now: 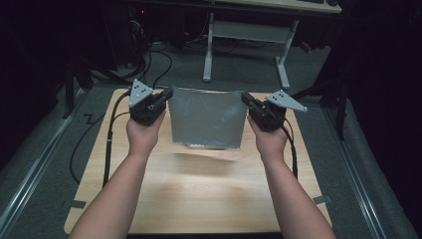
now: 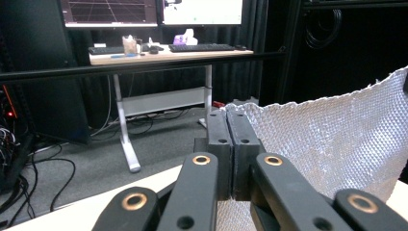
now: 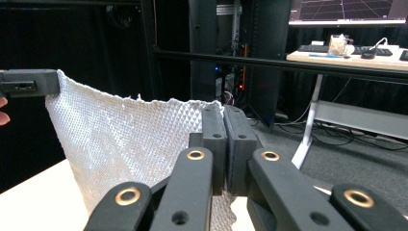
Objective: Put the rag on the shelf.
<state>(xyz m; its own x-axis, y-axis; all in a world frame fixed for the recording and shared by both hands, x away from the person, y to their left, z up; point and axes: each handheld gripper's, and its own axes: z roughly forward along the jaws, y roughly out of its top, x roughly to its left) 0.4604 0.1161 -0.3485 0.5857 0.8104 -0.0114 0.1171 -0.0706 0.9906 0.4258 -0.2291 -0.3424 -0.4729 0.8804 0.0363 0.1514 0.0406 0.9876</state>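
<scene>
The left hand-held gripper (image 1: 168, 94) and right hand-held gripper (image 1: 246, 99) each clamp a top corner of the grey cloth (image 1: 206, 119), hung above the bench (image 1: 199, 194) toward 12 o'clock. A thin pinch, seemingly, could slip, dropping one corner.

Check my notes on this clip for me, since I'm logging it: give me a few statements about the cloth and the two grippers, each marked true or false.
1. Both grippers hold the grey cloth by its upper corners. True: the left gripper and the right gripper each have their jaws shut on a corner.
2. The cloth lies flat on the wooden table. False: it hangs between the grippers, held up above the table.
3. The cloth has a woven, waffle-like texture. True, as the gripper views show.
4. The left gripper's jaws are wide open. False: they are pressed together on the cloth.
5. A desk with a keyboard stands beyond the table. True.
</scene>
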